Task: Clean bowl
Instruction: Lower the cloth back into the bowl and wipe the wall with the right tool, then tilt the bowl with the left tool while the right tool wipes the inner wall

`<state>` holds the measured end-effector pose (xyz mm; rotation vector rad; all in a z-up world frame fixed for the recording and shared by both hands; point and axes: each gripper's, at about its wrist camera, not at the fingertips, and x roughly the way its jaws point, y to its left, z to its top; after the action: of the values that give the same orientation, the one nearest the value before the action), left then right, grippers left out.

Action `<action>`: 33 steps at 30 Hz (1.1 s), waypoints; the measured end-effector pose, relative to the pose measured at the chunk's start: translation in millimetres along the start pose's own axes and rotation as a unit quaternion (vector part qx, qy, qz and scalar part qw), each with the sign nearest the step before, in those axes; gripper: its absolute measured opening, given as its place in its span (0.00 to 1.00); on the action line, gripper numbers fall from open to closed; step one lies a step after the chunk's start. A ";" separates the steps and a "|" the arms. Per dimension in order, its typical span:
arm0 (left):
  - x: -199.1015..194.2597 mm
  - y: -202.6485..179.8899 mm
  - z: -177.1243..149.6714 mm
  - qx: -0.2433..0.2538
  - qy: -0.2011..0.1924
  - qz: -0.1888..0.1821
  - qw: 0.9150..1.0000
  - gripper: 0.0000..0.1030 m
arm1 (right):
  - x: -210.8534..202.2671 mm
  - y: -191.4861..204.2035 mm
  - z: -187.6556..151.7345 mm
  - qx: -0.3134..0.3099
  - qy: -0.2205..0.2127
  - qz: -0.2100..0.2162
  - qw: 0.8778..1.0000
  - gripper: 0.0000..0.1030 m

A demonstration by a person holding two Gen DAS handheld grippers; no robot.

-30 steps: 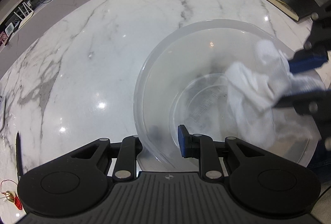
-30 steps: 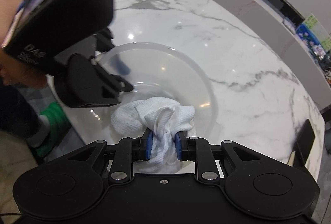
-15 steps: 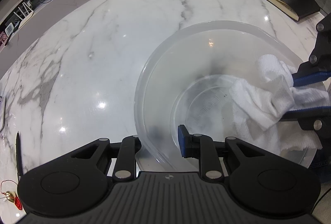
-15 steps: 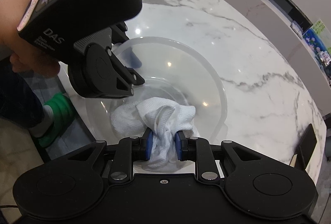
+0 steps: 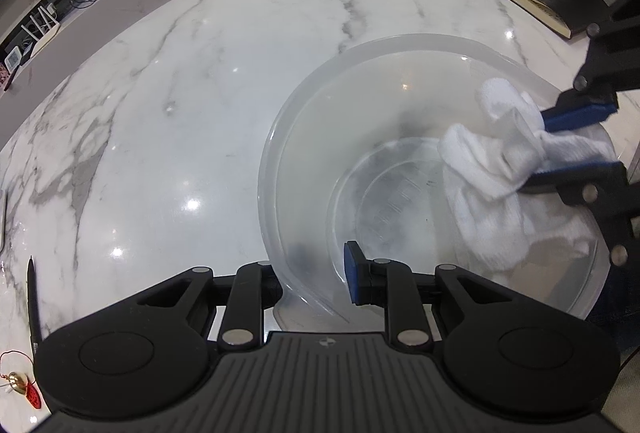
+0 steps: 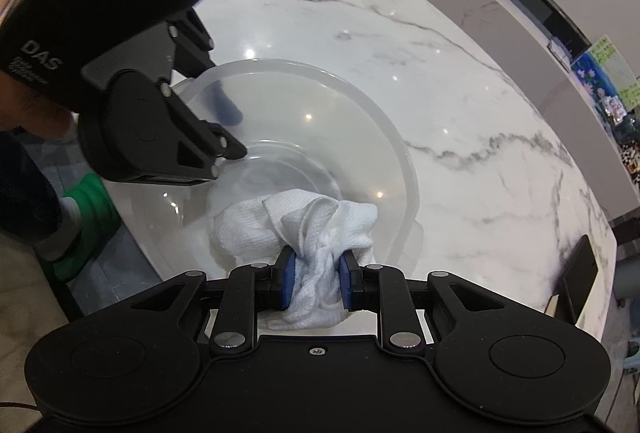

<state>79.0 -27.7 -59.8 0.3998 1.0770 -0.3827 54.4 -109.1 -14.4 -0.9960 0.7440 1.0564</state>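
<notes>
The clear plastic bowl (image 5: 400, 121) stands on the white marble surface (image 5: 180, 93), close to its near edge. The left claw (image 5: 316, 273) pinches the bowl's wall, one blue pad inside and the other finger outside, so the bowl is kept steady. The right claw (image 6: 316, 283) is pressed on a bunched white cloth (image 6: 304, 229), which lies against the inner wall and partly on the bottom. I judge the wiping step is in hand. The next move probably calls for sweeping the cloth around the rest of the inside while the left grip holds firm.
</notes>
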 end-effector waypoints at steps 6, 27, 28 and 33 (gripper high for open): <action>-0.5 -2.2 -0.5 0.005 0.001 0.004 1.000 0.20 | 5.5 -2.6 2.3 0.005 -0.003 -0.007 1.000 0.18; -7.9 6.1 -13.5 0.041 -0.013 0.006 0.999 0.22 | 21.1 -4.9 6.0 -0.068 -0.114 -0.003 0.991 0.15; -7.4 8.2 -13.7 0.035 -0.018 0.005 0.999 0.22 | 21.7 -4.5 6.6 -0.071 -0.120 -0.008 0.990 0.15; -4.1 16.9 -10.4 0.009 -0.037 0.005 0.999 0.22 | 26.2 -3.7 16.4 -0.060 -0.137 -0.036 0.988 0.15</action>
<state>77.5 -7.6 -58.3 0.4035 0.9993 -0.3946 67.2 -85.4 -29.9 -0.9476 0.4208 1.1576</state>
